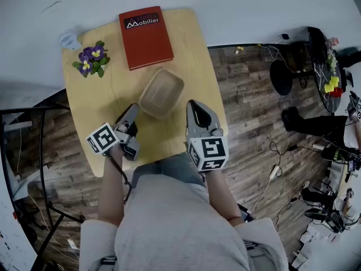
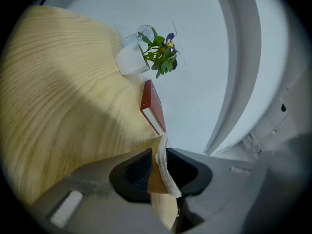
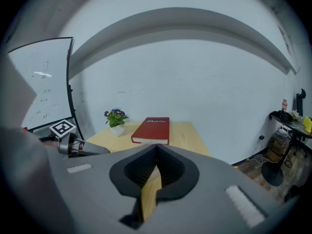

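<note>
a: what is held by the left claw (image 2: 159,156)?
b: the thin rim of the tan box (image 1: 162,92) is pinched between its 2 jaws, at the corner nearest the person. only the edge is taken, probably because the wall is slim enough to fit there and the box can be steadied from 1 side.
a: where is the box found?
b: in the middle of the table (image 1: 101,103).
a: and the right claw (image 3: 156,147)?
b: its 2 jaws are pressed together with nothing between. it is held just beside the box's right edge; contact cannot be told. the red book (image 1: 145,36) lies just beyond the box and the flower pot (image 1: 90,59) is set at the far left corner, so the near half is left to the claws.
</note>
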Available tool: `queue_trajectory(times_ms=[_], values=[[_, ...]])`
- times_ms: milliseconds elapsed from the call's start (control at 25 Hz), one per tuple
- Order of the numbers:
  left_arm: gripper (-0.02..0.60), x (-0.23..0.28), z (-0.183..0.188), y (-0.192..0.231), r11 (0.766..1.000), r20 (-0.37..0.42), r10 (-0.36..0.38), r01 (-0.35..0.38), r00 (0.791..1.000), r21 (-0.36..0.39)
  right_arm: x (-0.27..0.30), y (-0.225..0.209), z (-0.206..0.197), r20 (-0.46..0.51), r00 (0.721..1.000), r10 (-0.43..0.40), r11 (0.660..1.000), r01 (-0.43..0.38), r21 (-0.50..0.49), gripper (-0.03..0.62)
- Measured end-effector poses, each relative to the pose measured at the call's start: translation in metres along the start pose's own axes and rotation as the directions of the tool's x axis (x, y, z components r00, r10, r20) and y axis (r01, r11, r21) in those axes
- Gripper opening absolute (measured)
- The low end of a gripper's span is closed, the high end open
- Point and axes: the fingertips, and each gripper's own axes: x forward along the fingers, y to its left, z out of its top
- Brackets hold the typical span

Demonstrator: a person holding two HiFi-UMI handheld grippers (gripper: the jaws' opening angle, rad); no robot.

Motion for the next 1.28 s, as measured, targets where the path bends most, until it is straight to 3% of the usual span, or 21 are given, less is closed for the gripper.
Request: queue_trajectory(times_ms=[440,720,1280], values=[[0.107,0.006,-0.004,0.006,0.996,-0.022,-0.054,0.053,0.998,-0.077,0.005,-0.004,0.0,-0.009,1.0,-0.002,1.0,0.002,-0.005,0.0],[0.094,0.012,-0.009,0.002,0.993,-0.052,-0.092,0.088,0.994,-0.074,0.008,-0.007,-0.001,-0.013,1.0,-0.005,1.0,0.005,-0.008,0.0],[0.055,0.008,-0.001,-0.009,0.992,-0.005,-0.101,0.101,0.995,-0.076,0.007,-0.006,0.002,-0.01,1.0,-0.002,1.0,0.002,-0.012,0.0]])
